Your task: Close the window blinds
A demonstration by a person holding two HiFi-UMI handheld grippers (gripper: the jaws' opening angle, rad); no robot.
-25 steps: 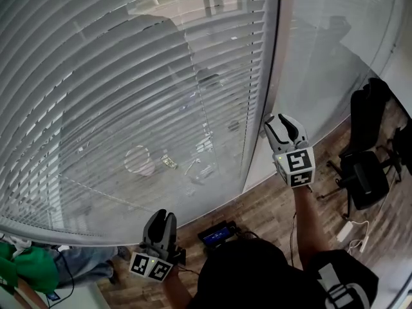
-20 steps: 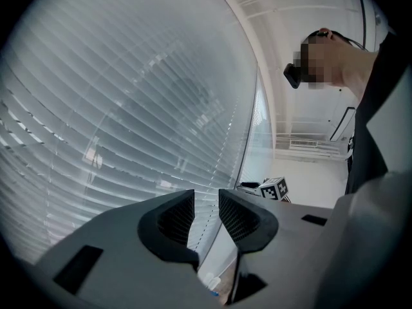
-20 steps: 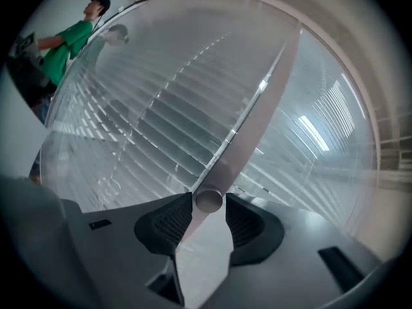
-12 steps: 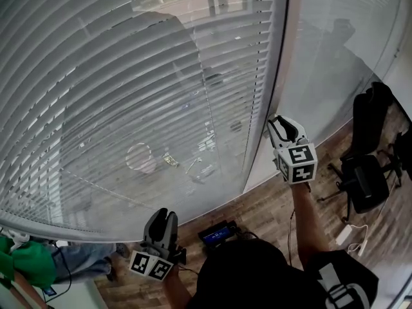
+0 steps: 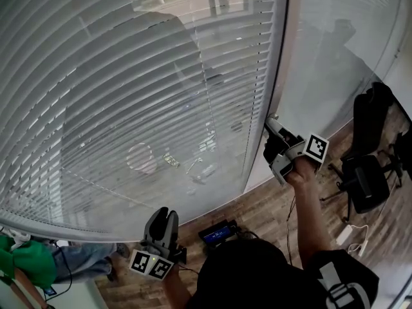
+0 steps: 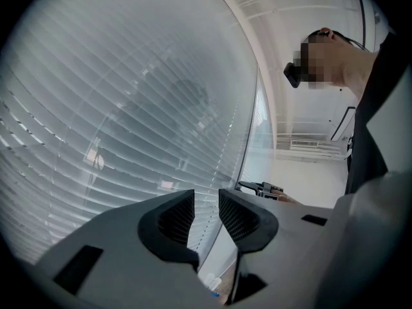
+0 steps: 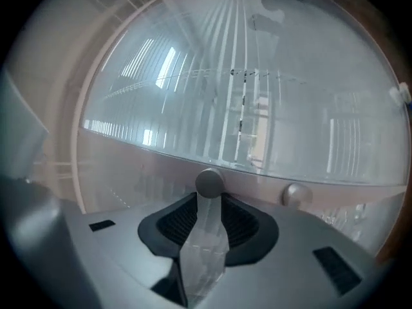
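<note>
White slatted blinds (image 5: 129, 89) cover the big window ahead, slats partly tilted so the street shows through. A clear plastic tilt wand (image 7: 206, 237) with a round grey end (image 7: 209, 183) runs between the pads of my right gripper (image 7: 207, 221). Those jaws have just been closing and now press on the wand from both sides. In the head view my right gripper (image 5: 274, 129) is rolled on its side at the window frame (image 5: 283, 63). My left gripper (image 5: 162, 219) hangs low in front of the blinds; its pads (image 6: 177, 214) stand slightly apart with nothing between them.
A second blind (image 5: 341, 50) covers the window to the right of the frame. A black chair (image 5: 367, 172) and a white power strip (image 5: 351, 230) are on the wood floor at right. A dark device (image 5: 215, 234) lies by my feet, green fabric (image 5: 26, 266) at lower left.
My right gripper has rolled about a quarter turn, its marker cube swinging to the right, and its jaws have closed in on the wand. The left gripper has stayed put.
</note>
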